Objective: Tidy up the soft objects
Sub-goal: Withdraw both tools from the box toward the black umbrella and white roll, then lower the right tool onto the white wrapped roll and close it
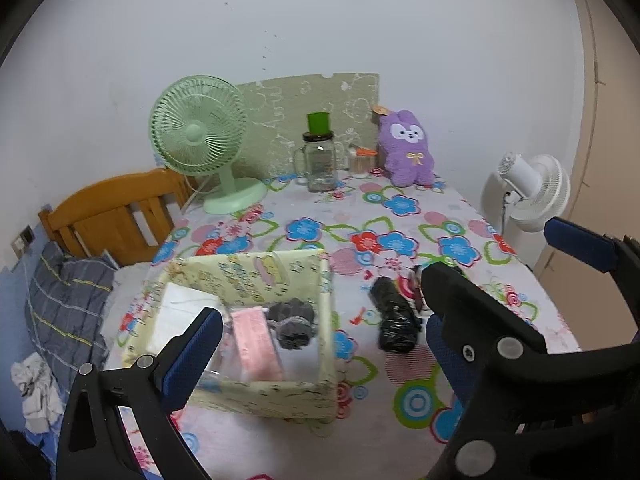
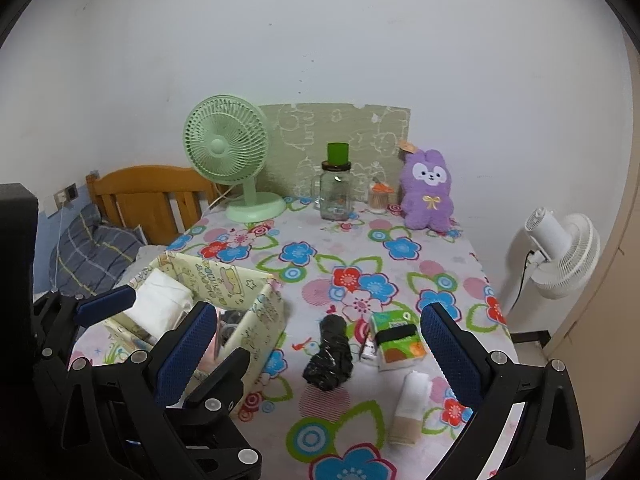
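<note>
Both grippers are hovering over the near edge of the flowered tablecloth (image 2: 320,240), jaws spread wide, nothing between them. The left gripper (image 1: 320,344) is hanging over the near right corner of the pale yellow fabric box (image 1: 256,400). The right gripper (image 2: 316,340) is hanging just to its right.

Between the right gripper's fingers, nearest, a rolled white-and-beige sock (image 2: 410,408) is lying on the cloth beside the right finger. Just beyond it a green tissue pack (image 2: 396,336) is lying flat, with a black crinkled bundle (image 2: 330,354) to its left, apart from the box.

Inside the box, under the left gripper's span, a pink folded cloth (image 1: 256,344) is sitting next to grey fuzzy items (image 1: 292,320); a white folded cloth (image 2: 164,308) is filling the far-left part.

Far ahead, along the wall: green desk fan (image 2: 228,152), glass jar with green cup on top (image 2: 336,188), purple plush rabbit (image 2: 428,196). Off the table to the right, a white floor fan (image 2: 560,248) is standing.
</note>
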A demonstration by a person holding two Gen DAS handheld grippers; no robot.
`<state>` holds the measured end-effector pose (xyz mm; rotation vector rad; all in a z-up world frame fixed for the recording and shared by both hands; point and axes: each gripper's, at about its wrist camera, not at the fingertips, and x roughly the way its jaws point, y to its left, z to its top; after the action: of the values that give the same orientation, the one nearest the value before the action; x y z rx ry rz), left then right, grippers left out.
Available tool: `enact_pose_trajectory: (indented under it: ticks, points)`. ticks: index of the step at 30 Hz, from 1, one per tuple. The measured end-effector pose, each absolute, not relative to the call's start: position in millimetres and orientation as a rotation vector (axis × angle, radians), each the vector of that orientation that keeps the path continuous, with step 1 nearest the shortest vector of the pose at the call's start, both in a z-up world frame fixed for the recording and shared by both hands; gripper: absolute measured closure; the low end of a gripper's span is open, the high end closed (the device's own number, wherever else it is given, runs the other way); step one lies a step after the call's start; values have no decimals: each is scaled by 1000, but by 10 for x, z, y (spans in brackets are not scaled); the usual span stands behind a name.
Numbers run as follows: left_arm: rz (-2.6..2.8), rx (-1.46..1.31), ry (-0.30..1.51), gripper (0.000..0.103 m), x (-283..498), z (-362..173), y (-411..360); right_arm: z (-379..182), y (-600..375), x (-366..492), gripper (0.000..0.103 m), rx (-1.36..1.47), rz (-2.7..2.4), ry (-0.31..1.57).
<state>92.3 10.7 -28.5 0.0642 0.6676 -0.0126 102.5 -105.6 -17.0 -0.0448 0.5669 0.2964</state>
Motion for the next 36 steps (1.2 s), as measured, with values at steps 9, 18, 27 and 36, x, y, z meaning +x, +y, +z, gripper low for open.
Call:
enact_pose_trajectory:
  ticks: [9,18,27,36]
  points:
    - [-49,22,678,1,900,-412,-126,-304,-1376,989,0,-9,242,586]
    - [-80,3,708,1,917,-606,-314,-506,-1661,1011,0,31,197,621]
    - [-106,1,754,9,994,-823,-469,-737,-1813,1059,2,33,163,662]
    - [-107,8,798,14,1117,-1061,-569,-1010,-1890,1170,11,44,148,730]
